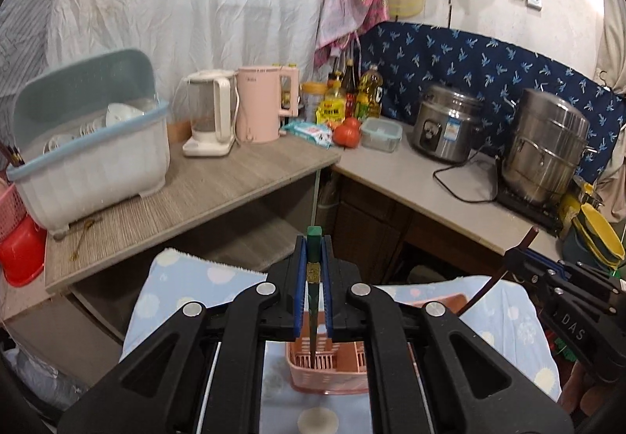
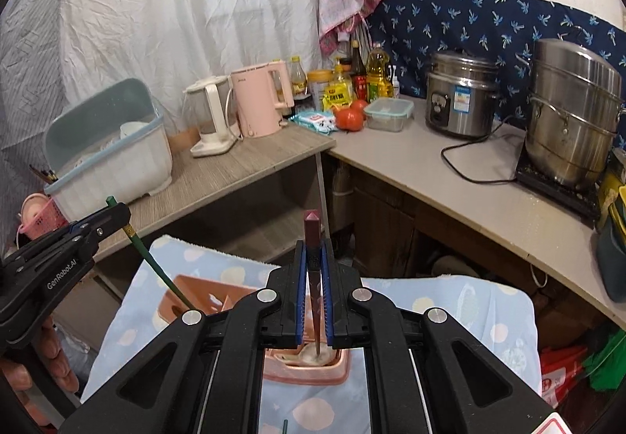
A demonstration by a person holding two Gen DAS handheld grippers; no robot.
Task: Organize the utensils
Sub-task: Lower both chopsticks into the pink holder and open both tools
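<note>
- Two tongs counted, each clenched on one chopstick: left tongs on a green chopstick, right tongs on a dark red chopstick.
- Held both sticks near upright, tips pointing down into a pink utensil basket on a pale blue dotted cloth.
- In the left view, green tip reached the basket's slotted compartment; right tongs seen from the side at far right, red stick slanting below.
- In the right view, red tip stood over a whitish patch in a basket compartment; left tongs seen at left, with a bare hand beneath.
- Further off, on the counter: one lidded dish rack, two kettles, white and pink, two tomatoes, one lidded container.
- Farthest: one rice cooker, one stacked steel steamer.
- Only in the left view: thin sticks lying by the rack.
</note>
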